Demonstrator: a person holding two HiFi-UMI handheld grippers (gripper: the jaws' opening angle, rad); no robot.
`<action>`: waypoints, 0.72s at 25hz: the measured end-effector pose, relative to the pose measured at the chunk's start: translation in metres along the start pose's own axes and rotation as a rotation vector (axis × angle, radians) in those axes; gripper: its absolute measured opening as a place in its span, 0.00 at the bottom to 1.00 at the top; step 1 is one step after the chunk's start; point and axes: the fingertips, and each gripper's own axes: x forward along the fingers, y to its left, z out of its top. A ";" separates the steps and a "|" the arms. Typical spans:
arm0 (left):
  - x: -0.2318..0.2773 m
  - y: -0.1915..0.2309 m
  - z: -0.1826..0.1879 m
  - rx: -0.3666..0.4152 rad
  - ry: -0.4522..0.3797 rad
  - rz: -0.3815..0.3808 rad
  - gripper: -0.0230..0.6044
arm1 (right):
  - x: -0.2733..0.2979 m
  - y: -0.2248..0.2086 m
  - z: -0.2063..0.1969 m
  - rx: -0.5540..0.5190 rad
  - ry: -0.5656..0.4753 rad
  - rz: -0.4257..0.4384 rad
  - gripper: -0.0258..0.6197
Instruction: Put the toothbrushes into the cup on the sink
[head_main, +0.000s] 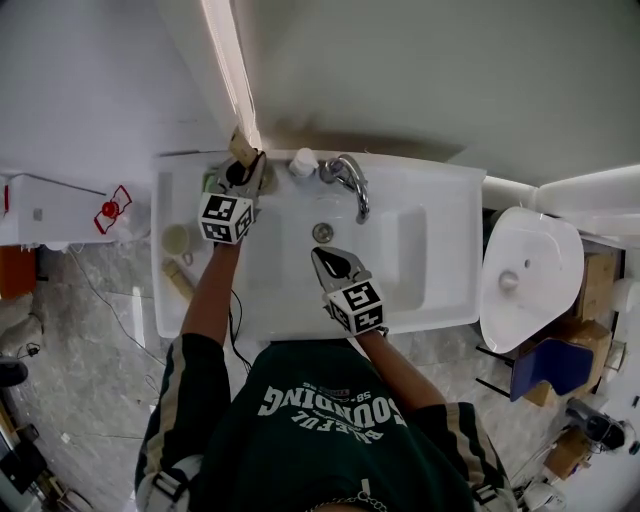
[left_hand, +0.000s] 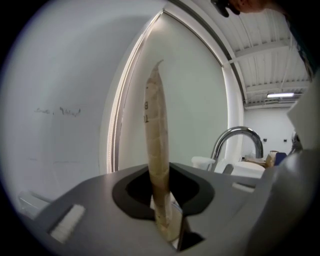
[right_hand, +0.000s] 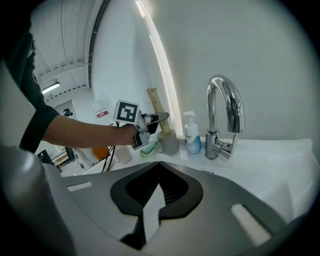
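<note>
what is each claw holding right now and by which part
The left claw grips the tan toothbrush by its lower end, the rest standing up past the jaws. The right claw is shut on nothing.

Sink (head_main: 440, 200) w/ cup (right_hand: 169, 142), soap btl (right_hand: 192, 137) (by tap (right_hand: 225, 115)).

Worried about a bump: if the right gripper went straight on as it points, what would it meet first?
Most likely the sink basin by the drain, short of the faucet; the right gripper tilts downward, though depth is unclear.
</note>
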 end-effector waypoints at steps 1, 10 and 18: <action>0.002 0.000 -0.003 0.003 0.014 -0.001 0.16 | 0.000 -0.001 -0.001 0.003 0.002 -0.001 0.04; 0.010 0.003 -0.035 0.013 0.178 -0.008 0.17 | 0.005 -0.002 -0.004 0.017 0.012 0.001 0.04; 0.004 0.009 -0.029 0.033 0.196 0.006 0.21 | 0.007 0.002 -0.005 0.019 0.010 0.007 0.04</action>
